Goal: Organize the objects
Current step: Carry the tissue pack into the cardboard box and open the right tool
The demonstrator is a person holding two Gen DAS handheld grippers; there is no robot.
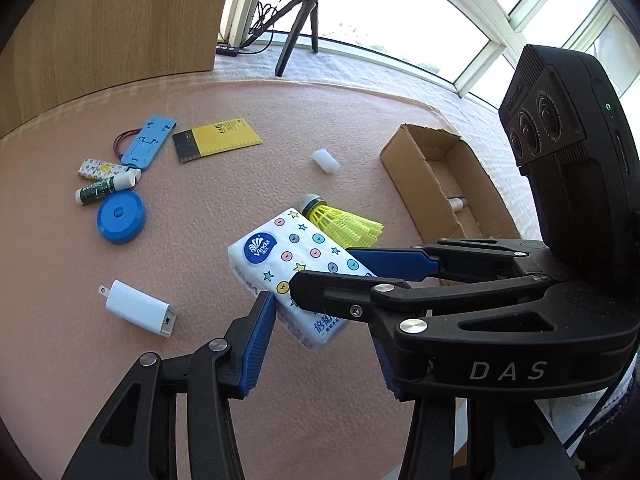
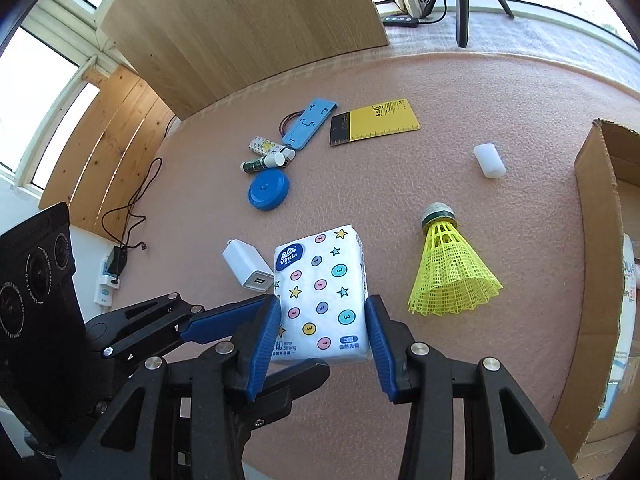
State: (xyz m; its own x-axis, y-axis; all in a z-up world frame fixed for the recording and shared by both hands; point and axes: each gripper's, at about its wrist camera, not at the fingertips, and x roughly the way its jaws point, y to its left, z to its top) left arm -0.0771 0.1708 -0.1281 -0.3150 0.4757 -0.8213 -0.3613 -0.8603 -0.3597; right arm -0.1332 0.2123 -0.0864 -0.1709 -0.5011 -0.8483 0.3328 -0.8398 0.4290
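1. Right gripper [image 2: 322, 334]: pads pinching the tissue pack [image 2: 320, 300] by its long sides, held clear of the pink mat [image 2: 400, 92].
2. Left gripper [image 1: 320, 340]: pads on the same pack's ends; contact cannot be told.
3. Cardboard box [image 1: 434, 184]: open, near, likely destination.
4. Tissue pack: light, soft, squashable, slick film; grip mid-sides gently.
5. Shuttlecock [image 2: 452, 268]: fragile, just beside.

a big light wooden board [image 2: 240, 28] stands at the back of the pink mat. a black tripod [image 1: 298, 20] stands by the bright window [image 1: 460, 12]. thin black cables [image 2: 132, 204] lie on the floor.
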